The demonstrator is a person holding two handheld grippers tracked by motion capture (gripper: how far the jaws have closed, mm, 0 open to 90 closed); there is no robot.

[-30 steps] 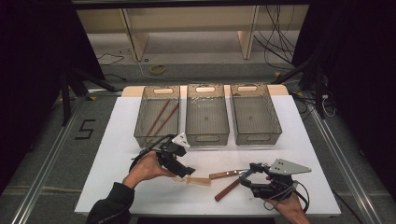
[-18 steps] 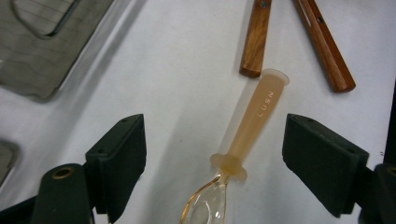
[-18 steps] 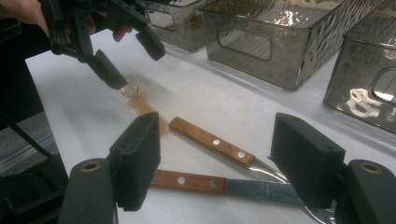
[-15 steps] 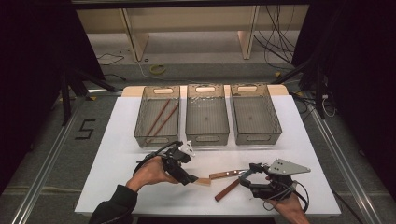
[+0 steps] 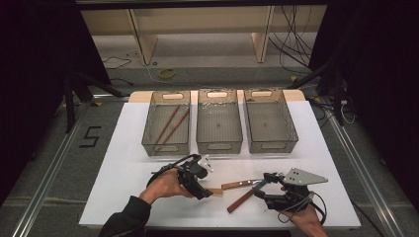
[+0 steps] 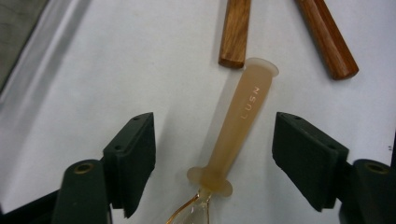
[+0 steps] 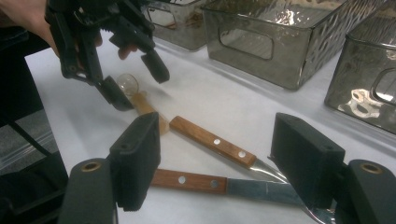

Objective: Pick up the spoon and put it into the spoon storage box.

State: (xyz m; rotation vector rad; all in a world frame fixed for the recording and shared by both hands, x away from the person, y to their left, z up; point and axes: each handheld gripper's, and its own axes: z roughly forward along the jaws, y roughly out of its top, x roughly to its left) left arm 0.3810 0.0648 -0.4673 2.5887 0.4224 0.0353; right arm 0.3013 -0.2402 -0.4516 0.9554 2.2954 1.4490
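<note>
left gripper [image 6: 212, 154] low over the white table [image 5: 123, 168], jaws on either side of the translucent amber plastic spoon handle [image 6: 236, 123]; jaws have just been closing, but clear gaps remain on both sides and the pads do not touch the handle. spoon lies flat on the table, handle end just beside the butt of one wooden-handled knife [image 6: 236, 30]; a second wooden handle [image 6: 327, 37] lies near it. in the high view the left gripper [image 5: 202, 190] sits in front of the left bin [image 5: 167, 148], which holds chopsticks [image 5: 170, 123]. right gripper [image 7: 217, 161] open wide, nothing held, jaws around both knives without contact; its hand [image 5: 301, 222] rests near the table's front edge.
</note>
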